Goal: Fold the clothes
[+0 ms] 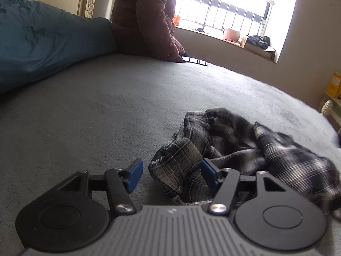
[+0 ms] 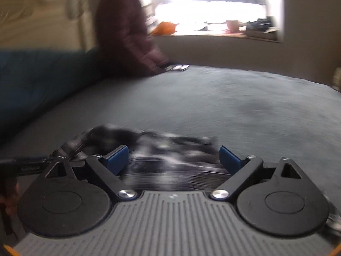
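A crumpled black-and-white plaid garment (image 1: pixel 234 140) lies in a heap on the grey bed (image 1: pixel 96 111). My left gripper (image 1: pixel 171 175) hovers at the garment's near left end. Its blue pads stand apart, the right pad against a fold and the left pad over bare bedding, and nothing is clamped. In the blurred right wrist view the same plaid garment (image 2: pixel 162 147) lies under and between the widely spread pads of my right gripper (image 2: pixel 172 159), which do not press on it.
A person in a brown quilted jacket (image 1: pixel 145 19) sits at the bed's far edge beside a phone (image 1: pixel 195 60). A teal duvet (image 1: pixel 42 42) is piled at the left by the headboard. A cluttered window sill (image 1: pixel 245 40) lies beyond. A hand (image 2: pixel 8 194) shows at the left edge.
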Available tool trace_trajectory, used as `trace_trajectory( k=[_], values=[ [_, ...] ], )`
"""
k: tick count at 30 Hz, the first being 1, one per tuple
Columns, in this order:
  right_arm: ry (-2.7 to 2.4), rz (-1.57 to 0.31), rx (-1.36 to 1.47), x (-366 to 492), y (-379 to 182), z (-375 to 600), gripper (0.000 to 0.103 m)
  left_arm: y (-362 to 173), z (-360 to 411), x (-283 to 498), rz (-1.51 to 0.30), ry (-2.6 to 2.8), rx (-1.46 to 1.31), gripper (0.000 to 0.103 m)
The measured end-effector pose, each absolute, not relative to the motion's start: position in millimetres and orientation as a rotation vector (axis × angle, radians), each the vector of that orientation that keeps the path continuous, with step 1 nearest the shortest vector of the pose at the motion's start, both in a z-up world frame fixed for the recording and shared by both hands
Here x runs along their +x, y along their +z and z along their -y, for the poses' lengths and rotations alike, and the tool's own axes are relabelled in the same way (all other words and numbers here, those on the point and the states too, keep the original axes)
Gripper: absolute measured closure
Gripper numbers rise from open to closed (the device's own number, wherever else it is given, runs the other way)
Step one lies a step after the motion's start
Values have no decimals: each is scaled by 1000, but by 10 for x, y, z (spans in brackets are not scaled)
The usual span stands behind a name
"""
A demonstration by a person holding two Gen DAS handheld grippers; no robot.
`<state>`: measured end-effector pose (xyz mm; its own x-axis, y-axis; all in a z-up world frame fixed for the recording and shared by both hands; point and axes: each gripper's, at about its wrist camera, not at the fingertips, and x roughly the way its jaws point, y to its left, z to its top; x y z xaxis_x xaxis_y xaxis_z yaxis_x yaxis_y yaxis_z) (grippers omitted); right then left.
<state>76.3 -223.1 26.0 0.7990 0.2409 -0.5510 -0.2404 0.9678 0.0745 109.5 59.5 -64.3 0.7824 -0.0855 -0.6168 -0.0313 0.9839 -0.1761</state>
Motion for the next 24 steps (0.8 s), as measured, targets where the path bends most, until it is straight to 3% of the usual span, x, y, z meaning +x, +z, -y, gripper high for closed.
trace_trajectory(
  k=[6,8,9,10,15,20,24],
  values=[
    [340,-760,-57,1361,-152,1495,13,-717,-575,1138,-648,-36,-127,48],
    [321,-786,-31,1404,-224,1538,49,-736,-564,1175,-645,-50,-115,55],
    [303,-790,-3,1394,-238,1623,84,-750,-553,1182,-645,-53,-108,56],
    [285,-794,24,1384,-251,1708,92,-764,-543,1188,-645,-56,-101,57],
    [154,-707,155,1053,-40,2332,98,-786,-506,1127,-622,-74,-62,67],
    [-45,-572,296,429,345,3212,98,-767,-519,1084,-618,-86,-49,67],
    [-206,-559,409,-75,337,3818,98,-759,-522,1088,-628,-77,-40,66]
  ],
)
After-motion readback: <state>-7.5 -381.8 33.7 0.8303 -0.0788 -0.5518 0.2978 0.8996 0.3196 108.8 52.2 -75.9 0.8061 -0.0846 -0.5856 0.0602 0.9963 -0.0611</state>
